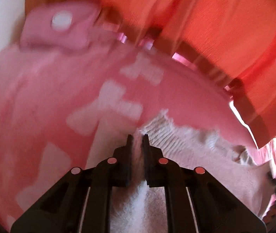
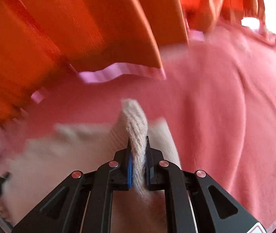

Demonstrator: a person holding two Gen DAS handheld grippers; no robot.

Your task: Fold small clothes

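Both grippers, left (image 1: 137, 138) and right (image 2: 138, 141), pinch our cream ribbed knit garment (image 2: 136, 116), its cuff rising toward twelve o'clock over a pink blanket (image 2: 225, 106).

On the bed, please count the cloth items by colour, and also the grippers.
Cream knitted garment: 1, pinched by both grippers
Pink cover with pale patches: 1
Orange curtain: 1
Grippers: 2, the left gripper and the right gripper
Total: 5

A blurred pink lump in the left wrist view is too unclear to count.
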